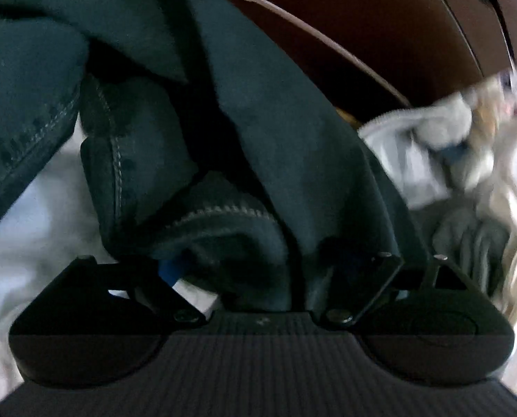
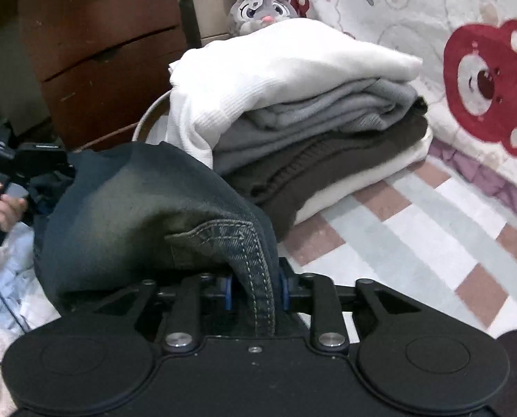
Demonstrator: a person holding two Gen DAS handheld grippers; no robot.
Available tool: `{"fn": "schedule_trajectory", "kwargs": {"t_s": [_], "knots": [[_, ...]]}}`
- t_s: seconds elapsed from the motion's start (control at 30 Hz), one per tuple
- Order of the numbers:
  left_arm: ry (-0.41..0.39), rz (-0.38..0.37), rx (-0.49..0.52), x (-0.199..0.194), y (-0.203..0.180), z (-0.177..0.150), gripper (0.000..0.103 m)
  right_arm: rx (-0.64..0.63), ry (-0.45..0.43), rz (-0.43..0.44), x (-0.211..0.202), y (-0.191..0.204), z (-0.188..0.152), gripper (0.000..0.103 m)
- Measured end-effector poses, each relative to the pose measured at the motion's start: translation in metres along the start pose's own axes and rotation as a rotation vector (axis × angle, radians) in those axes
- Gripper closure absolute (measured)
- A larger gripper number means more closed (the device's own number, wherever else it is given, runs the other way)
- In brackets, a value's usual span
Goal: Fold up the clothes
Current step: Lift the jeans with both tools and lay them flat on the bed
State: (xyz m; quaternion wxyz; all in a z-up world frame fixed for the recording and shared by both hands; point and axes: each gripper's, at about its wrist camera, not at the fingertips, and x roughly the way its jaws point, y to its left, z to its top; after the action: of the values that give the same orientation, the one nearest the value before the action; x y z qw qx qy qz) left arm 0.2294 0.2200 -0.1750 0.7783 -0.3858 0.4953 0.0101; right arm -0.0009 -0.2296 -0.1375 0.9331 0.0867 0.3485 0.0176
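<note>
Dark blue jeans (image 2: 147, 208) w/ pale stitching were bunched, hem seam pinched betw. right claw (image 2: 255, 292) pads; folded stack (image 2: 310, 132), white, grey, brown, cream, lay just beyond claw.

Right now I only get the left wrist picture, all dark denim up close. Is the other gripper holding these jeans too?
Observer: Yes. The right gripper is shut on the jeans at a stitched seam.
Operator: What is that pale blur on my right?
Observer: A stack of folded clothes, a white sweater on top.
Operator: Anything behind it?
Observer: A grey plush rabbit sits behind it.
</note>
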Motion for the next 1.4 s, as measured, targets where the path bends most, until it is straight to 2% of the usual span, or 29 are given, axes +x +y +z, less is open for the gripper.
{"fn": "schedule_trajectory", "kwargs": {"t_s": [0.03, 0.1, 0.13, 0.17, 0.2, 0.23, 0.4, 0.47, 0.67, 0.8, 0.9, 1.03, 1.23, 1.4], "knots": [[-0.004, -0.008, -0.025, 0.002, 0.002, 0.001, 0.014, 0.017, 0.001, 0.017, 0.002, -0.001, -0.002, 0.069], [0.001, -0.002, -0.020, 0.005, 0.001, 0.002, 0.015, 0.034, 0.012, 0.054, 0.008, -0.003, -0.004, 0.057], [-0.003, 0.007, 0.006, 0.005, -0.002, 0.001, 0.033, 0.032, 0.019, 0.066, 0.010, -0.002, -0.006, 0.057], [-0.011, 0.014, 0.046, 0.004, -0.006, -0.001, 0.049, 0.002, 0.027, 0.055, 0.012, 0.002, -0.006, 0.066], [-0.020, 0.023, 0.090, 0.003, -0.010, -0.003, 0.082, -0.028, 0.036, 0.044, 0.014, 0.006, -0.007, 0.087], [-0.035, 0.045, 0.146, 0.000, -0.017, -0.006, 0.092, -0.047, 0.035, 0.037, 0.013, 0.009, -0.007, 0.088], [-0.201, 0.085, 0.373, -0.040, -0.053, -0.032, 0.096, -0.021, -0.093, 0.047, -0.028, 0.010, 0.006, 0.093], [-0.242, 0.056, 0.415, -0.059, -0.064, -0.041, 0.096, -0.020, -0.122, 0.040, -0.048, 0.008, 0.009, 0.093], [-0.300, -0.042, 0.476, -0.126, -0.068, -0.076, 0.096, 0.009, -0.225, -0.031, -0.112, 0.003, 0.007, 0.093], [-0.357, -0.122, 0.581, -0.159, -0.096, -0.101, 0.096, -0.026, -0.279, -0.098, -0.168, 0.008, 0.009, 0.093], [-0.317, -0.235, 0.606, -0.182, -0.111, -0.123, 0.096, -0.019, -0.338, -0.177, -0.216, 0.003, 0.007, 0.093], [-0.263, -0.376, 0.706, -0.209, -0.136, -0.174, 0.096, 0.036, -0.379, -0.307, -0.279, -0.016, -0.005, 0.093], [-0.125, -0.611, 0.811, -0.218, -0.185, -0.247, 0.096, 0.118, -0.408, -0.496, -0.375, -0.039, -0.036, 0.093], [0.016, -0.699, 0.912, -0.203, -0.239, -0.310, 0.097, 0.169, -0.397, -0.655, -0.445, -0.050, -0.063, 0.093]]}}
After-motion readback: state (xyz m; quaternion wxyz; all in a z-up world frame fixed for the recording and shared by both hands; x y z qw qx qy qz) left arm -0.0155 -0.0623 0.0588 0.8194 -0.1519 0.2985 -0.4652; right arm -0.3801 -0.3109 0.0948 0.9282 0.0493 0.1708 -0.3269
